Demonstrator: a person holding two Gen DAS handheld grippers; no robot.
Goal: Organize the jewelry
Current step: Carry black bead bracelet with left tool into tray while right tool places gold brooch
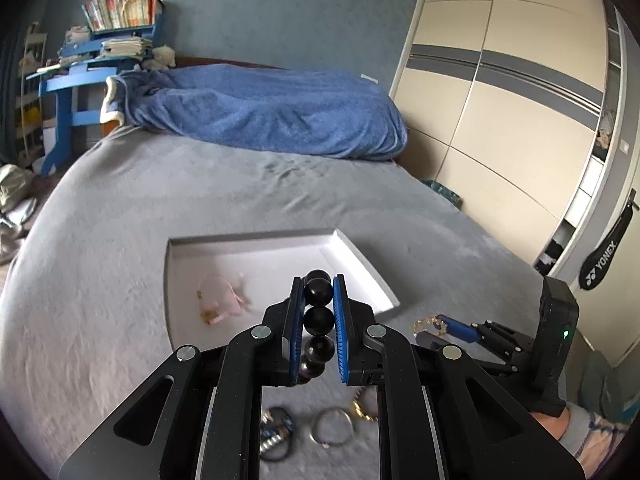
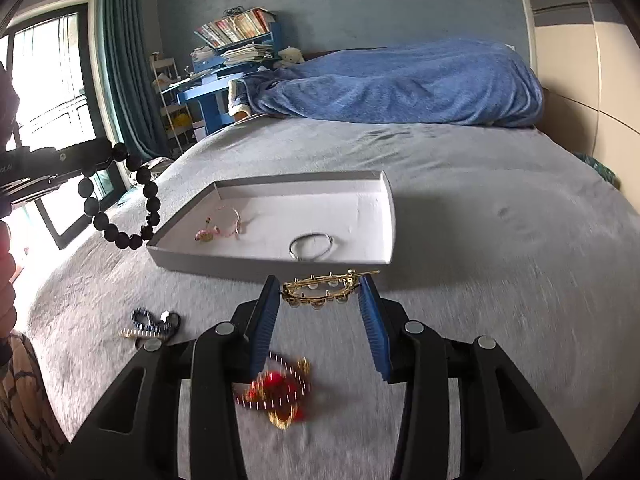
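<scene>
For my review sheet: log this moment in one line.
left gripper: shut on black bead bracelet | right gripper: shut on gold bracelet | tray: two pieces

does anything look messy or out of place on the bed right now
Yes. Several pieces lie loose on the grey bedcover outside the white tray: a red and gold ornament, a dark beaded piece and a plain ring. Nothing looks broken.

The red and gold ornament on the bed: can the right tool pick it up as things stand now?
Probably not yet. The right tool is already shut on the gold pearl bracelet, so it has no free grip. The red and gold ornament lies uncovered on the bed just below it.
</scene>
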